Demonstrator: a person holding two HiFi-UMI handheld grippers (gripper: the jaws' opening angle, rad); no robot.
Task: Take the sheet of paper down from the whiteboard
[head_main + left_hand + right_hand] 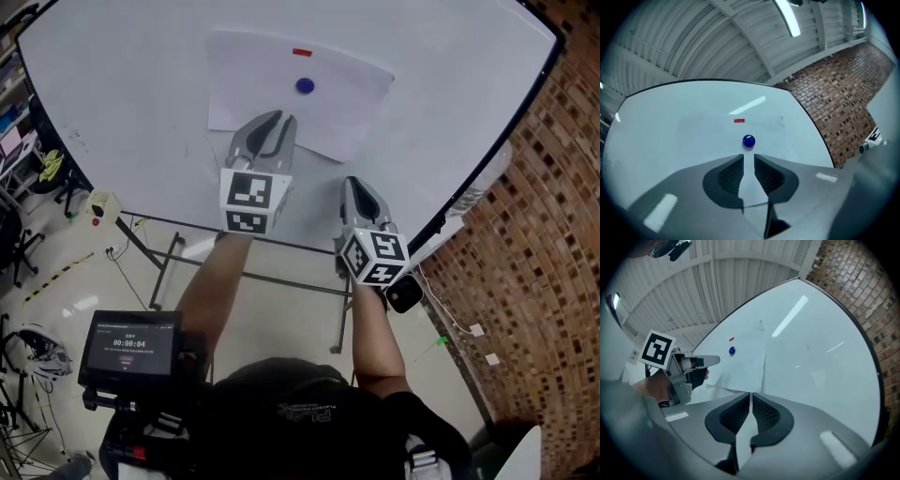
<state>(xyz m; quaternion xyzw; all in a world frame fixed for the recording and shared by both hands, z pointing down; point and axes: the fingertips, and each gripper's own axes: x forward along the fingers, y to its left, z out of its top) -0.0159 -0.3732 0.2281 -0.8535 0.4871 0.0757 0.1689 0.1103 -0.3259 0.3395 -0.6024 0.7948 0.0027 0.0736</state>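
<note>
The sheet of paper (347, 94) hangs on the upper middle of the whiteboard (112, 112), with a round magnet (305, 85) on it near its top edge and a small strip (301, 52) just above that magnet. The left gripper (272, 122) stands before the sheet's lower part, straight below the magnet. The right gripper (354, 184) is to its right and lower, below the sheet's bottom edge. A brick wall (544, 234) stands right of the board; a screen (131, 345) sits low at the left, beside the person's left arm
</note>
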